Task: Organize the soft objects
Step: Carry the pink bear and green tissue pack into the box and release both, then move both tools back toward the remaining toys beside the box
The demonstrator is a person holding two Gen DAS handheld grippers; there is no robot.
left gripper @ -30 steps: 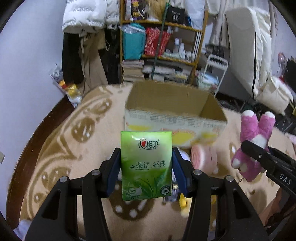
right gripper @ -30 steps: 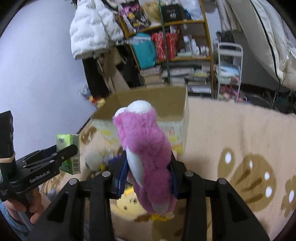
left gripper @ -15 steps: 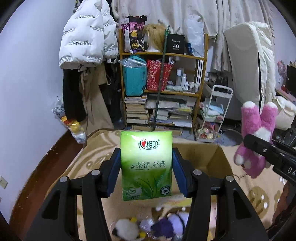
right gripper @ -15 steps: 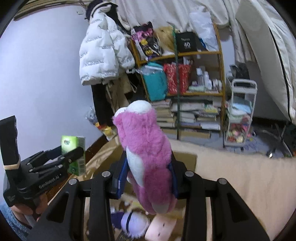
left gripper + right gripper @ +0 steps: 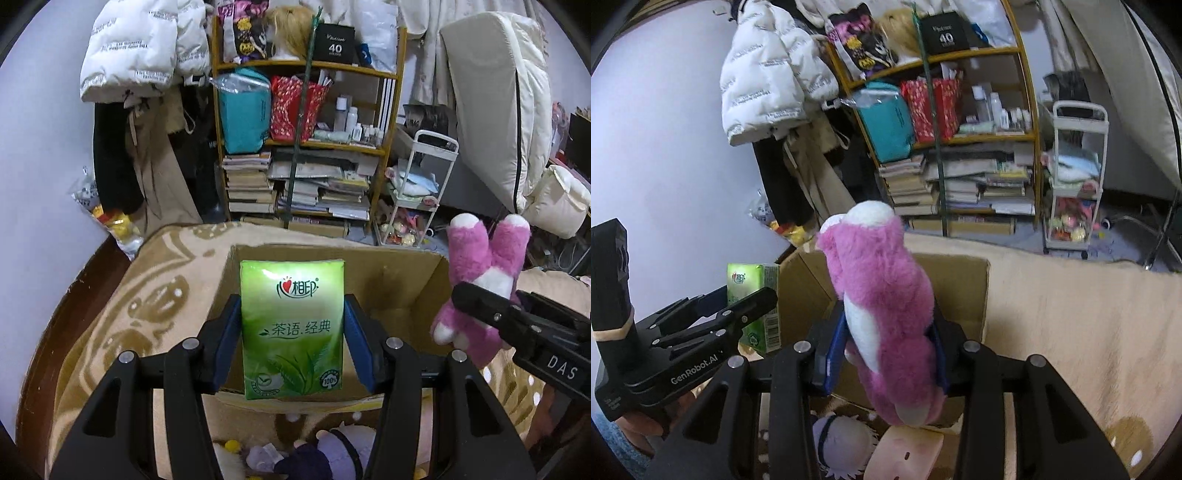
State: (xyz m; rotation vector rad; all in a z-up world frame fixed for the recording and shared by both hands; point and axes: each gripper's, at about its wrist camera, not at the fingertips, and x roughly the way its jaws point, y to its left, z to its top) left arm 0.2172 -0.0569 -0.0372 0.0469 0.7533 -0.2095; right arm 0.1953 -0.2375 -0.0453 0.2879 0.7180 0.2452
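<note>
While both tools hover at the open brown cardboard box, each load is ready to drop.
Left tool pinches the green plastic tissue pack; right tool pinches the pink plush toy; a second ago both were lower, short of the box.

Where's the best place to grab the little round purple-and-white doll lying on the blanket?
Probably around the purple-and-white doll's round head, coming straight down from above. It lies low on the blanket beside a pink plush, so side approaches look crowded. Both grippers are full now, though.
</note>
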